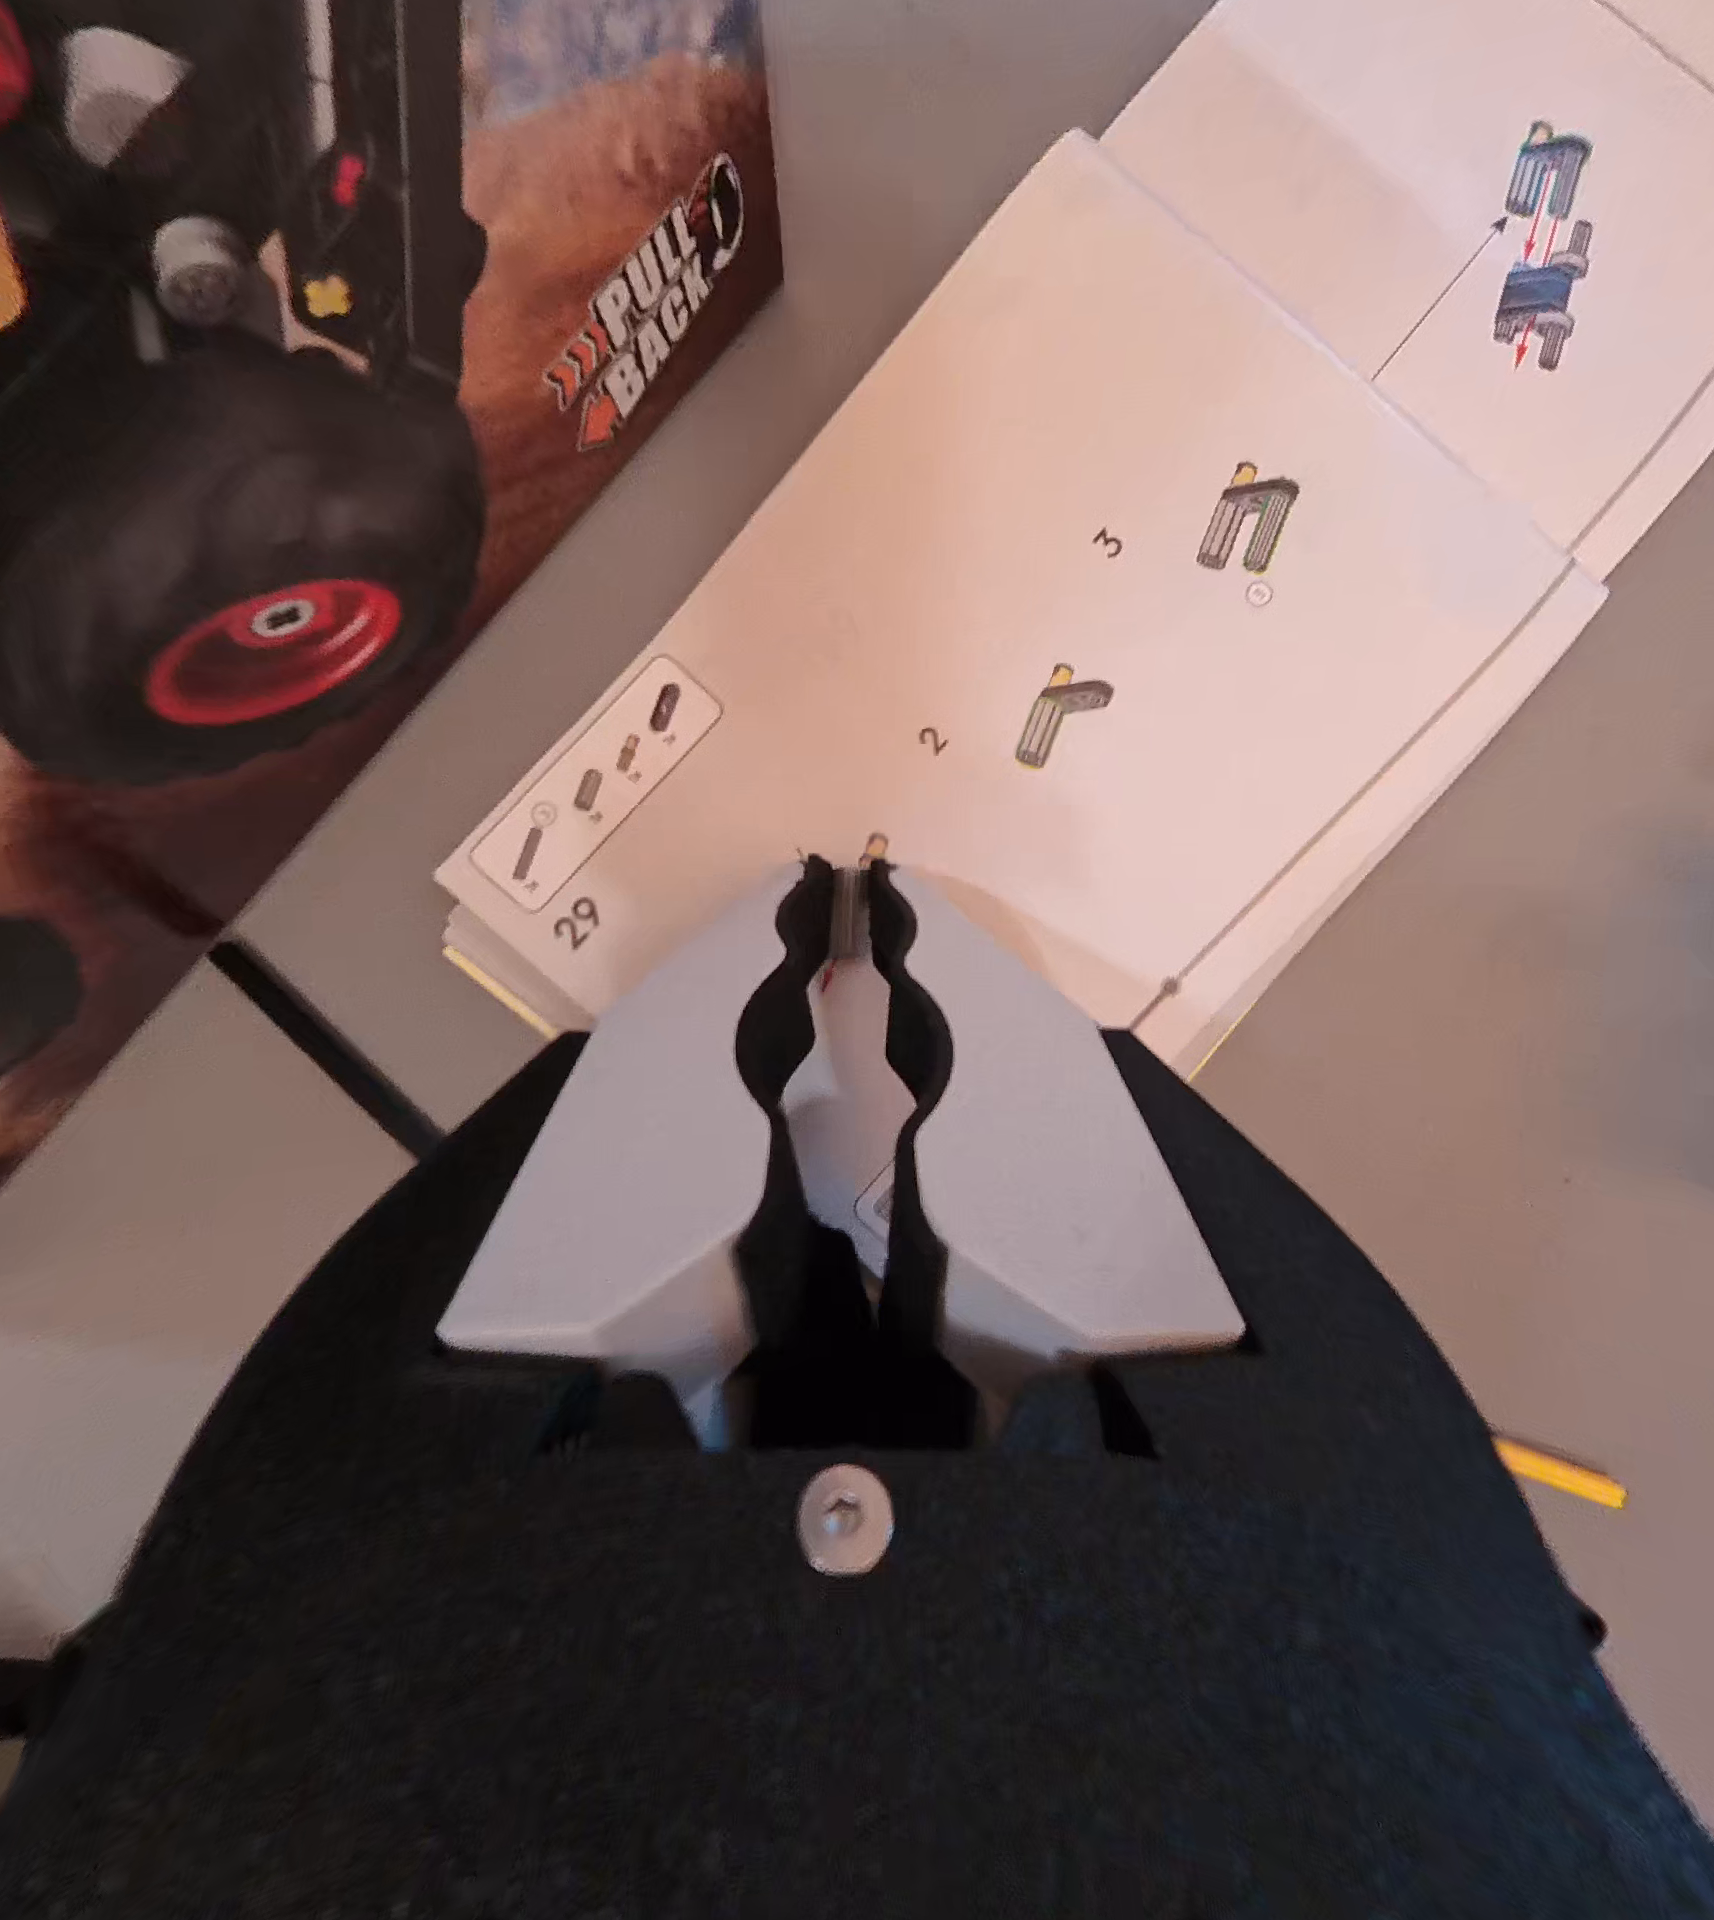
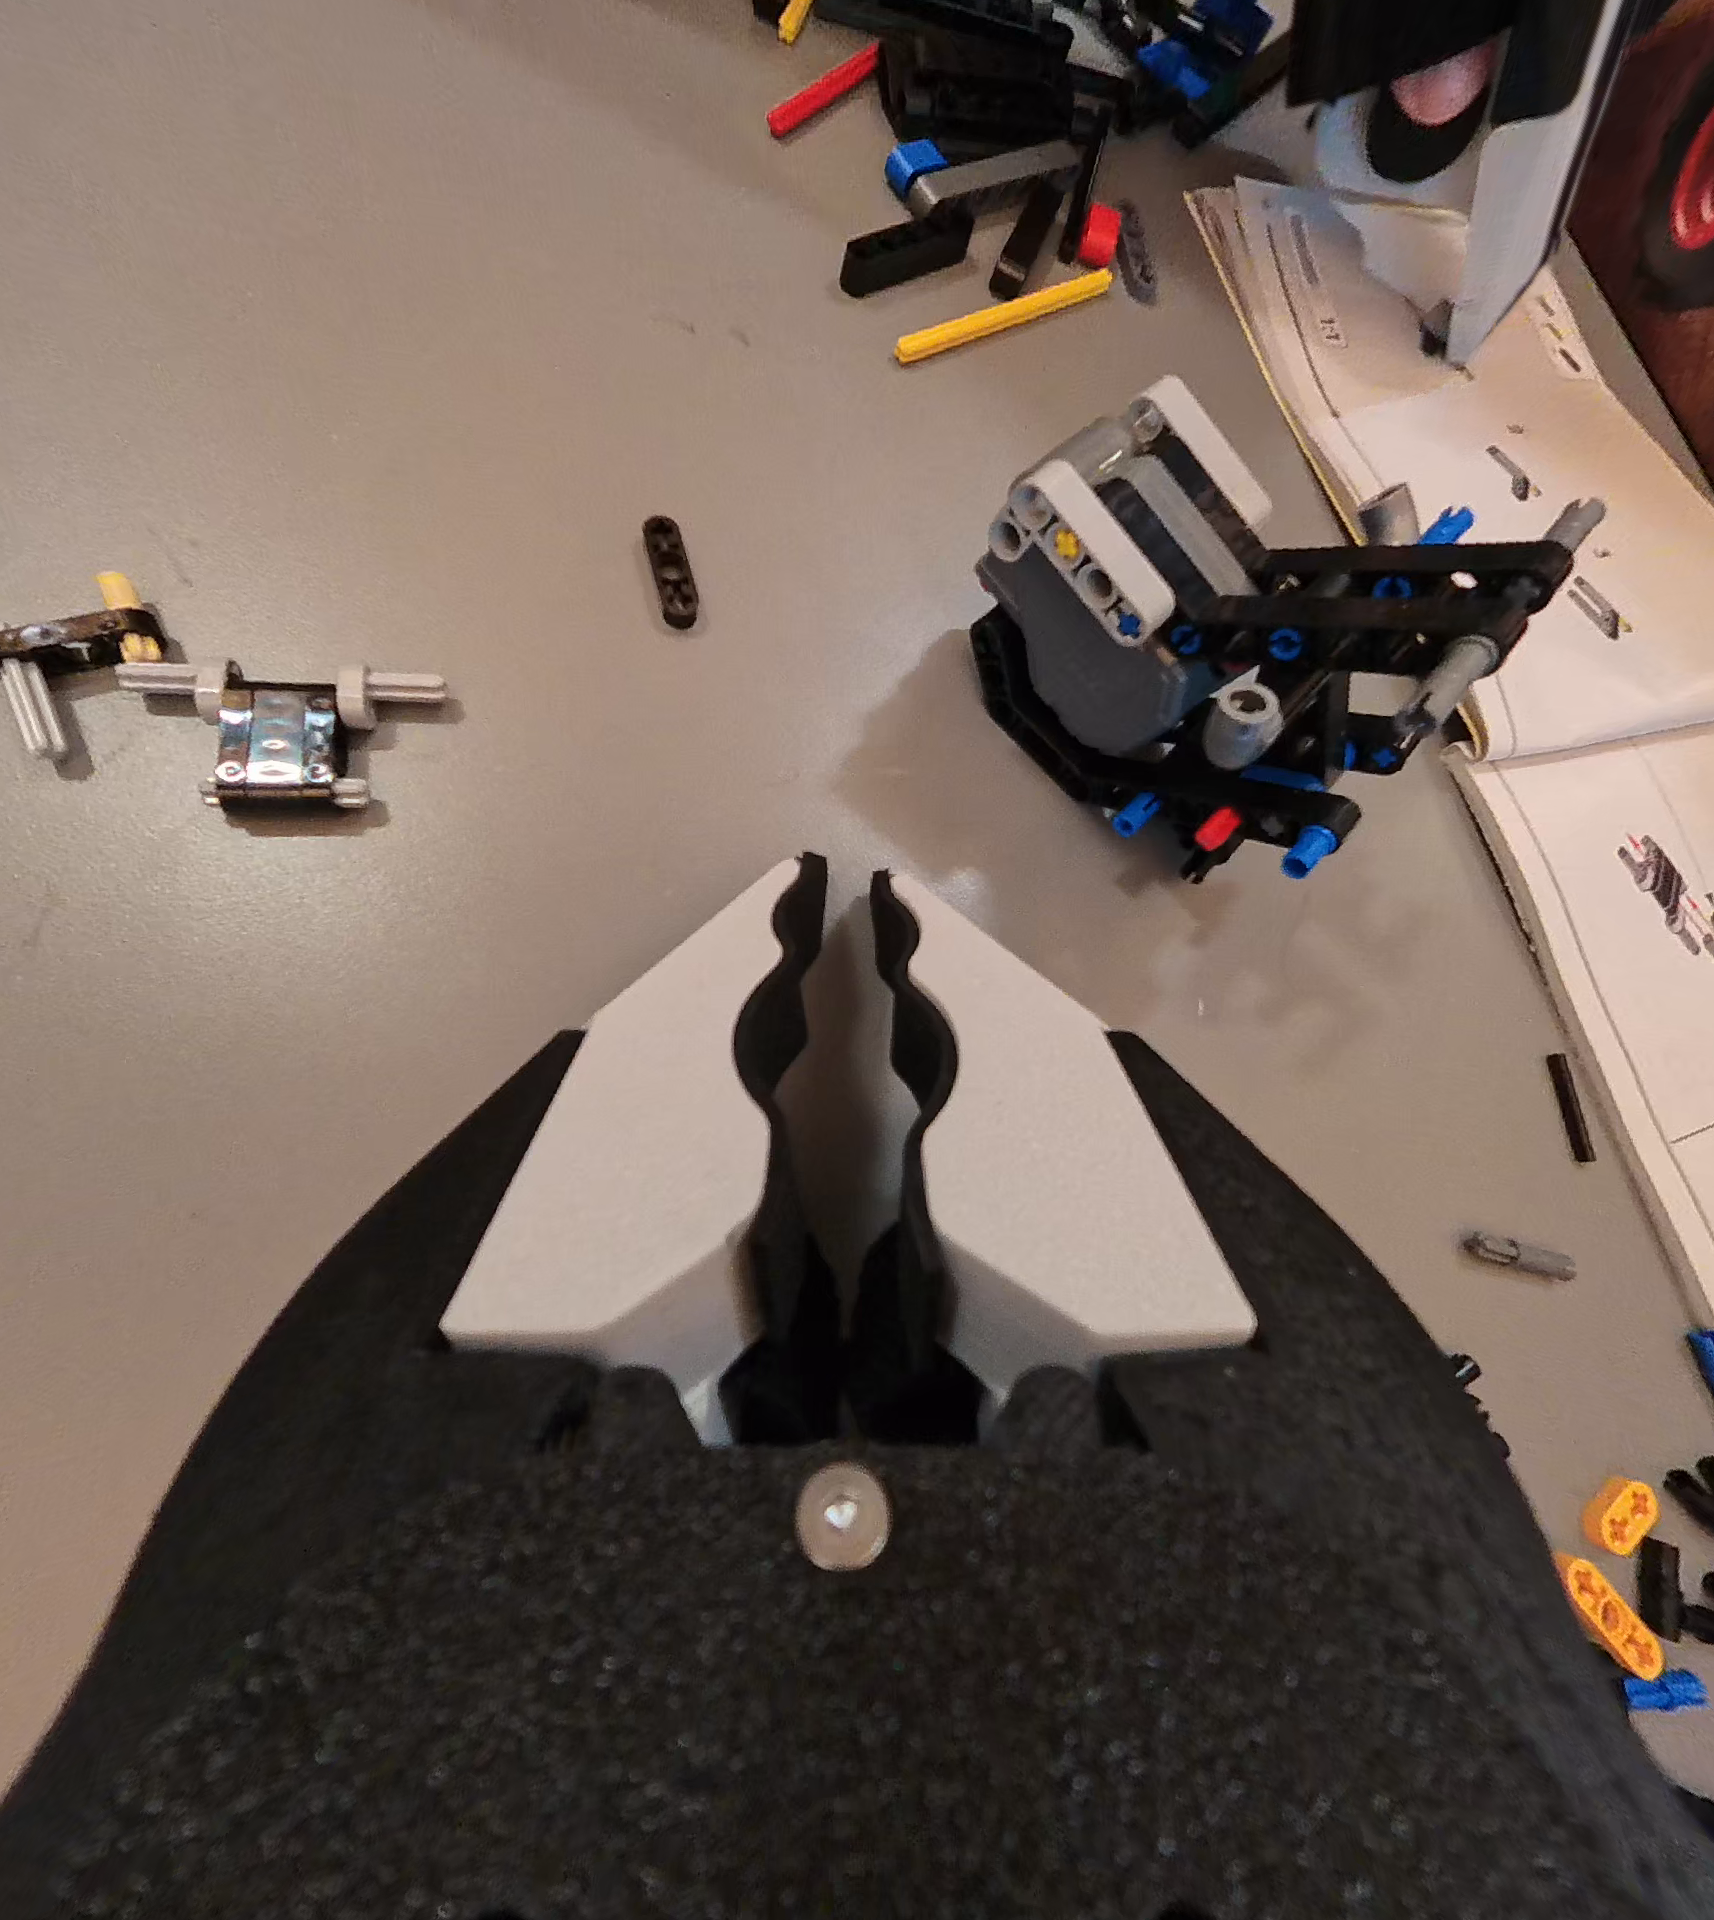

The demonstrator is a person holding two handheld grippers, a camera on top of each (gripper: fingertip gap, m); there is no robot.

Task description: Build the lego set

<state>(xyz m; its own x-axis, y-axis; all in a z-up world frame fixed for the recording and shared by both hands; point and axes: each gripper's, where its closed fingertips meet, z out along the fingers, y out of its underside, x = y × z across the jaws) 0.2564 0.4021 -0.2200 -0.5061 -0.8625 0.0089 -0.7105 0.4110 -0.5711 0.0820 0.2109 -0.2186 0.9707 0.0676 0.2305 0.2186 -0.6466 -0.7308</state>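
In the left wrist view my left gripper is shut on a small grey lego pin with a tan tip, held over the open instruction booklet. In the right wrist view my right gripper is nearly closed with a thin gap and holds nothing, above the bare grey table. Ahead to its right stands the partly built black, grey and white model. Far left lie a small grey-axle subassembly and a black arm with a yellow pin. A short black beam lies ahead.
The lego box stands left of the booklet. A pile of loose parts and a yellow axle lie at the far side. The booklet runs along the right, with small orange, black and blue pieces near it. The grippers' ends are close to 25 cm from one another. From either gripper's tips it is about 15 cm to the yellow axle.
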